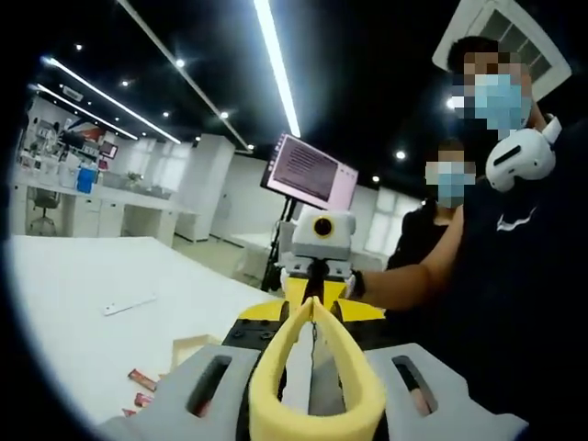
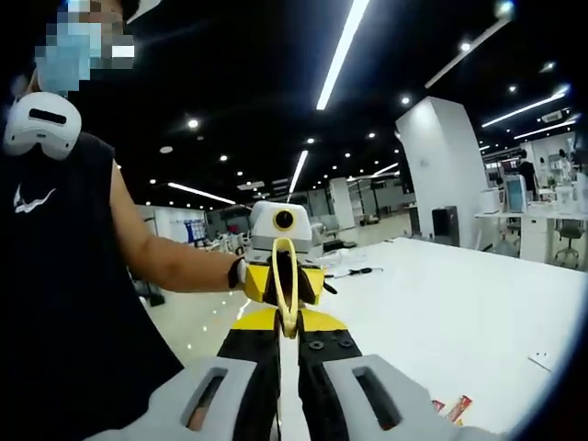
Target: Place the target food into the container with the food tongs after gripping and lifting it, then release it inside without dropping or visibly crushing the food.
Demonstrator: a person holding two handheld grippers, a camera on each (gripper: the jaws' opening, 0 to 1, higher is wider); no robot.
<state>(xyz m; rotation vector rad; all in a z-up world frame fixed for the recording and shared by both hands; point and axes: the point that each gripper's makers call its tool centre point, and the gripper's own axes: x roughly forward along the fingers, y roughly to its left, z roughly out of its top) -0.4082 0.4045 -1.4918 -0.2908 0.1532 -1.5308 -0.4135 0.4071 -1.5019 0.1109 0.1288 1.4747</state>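
Gleaming white table, perhaps an office

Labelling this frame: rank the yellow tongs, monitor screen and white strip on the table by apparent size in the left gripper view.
1. yellow tongs, largest, though nearest the camera
2. monitor screen
3. white strip

The person wears a black sleeveless top with a small white logo on the chest. Each gripper has grey jaws, a black-and-yellow body with screws, and a white top.
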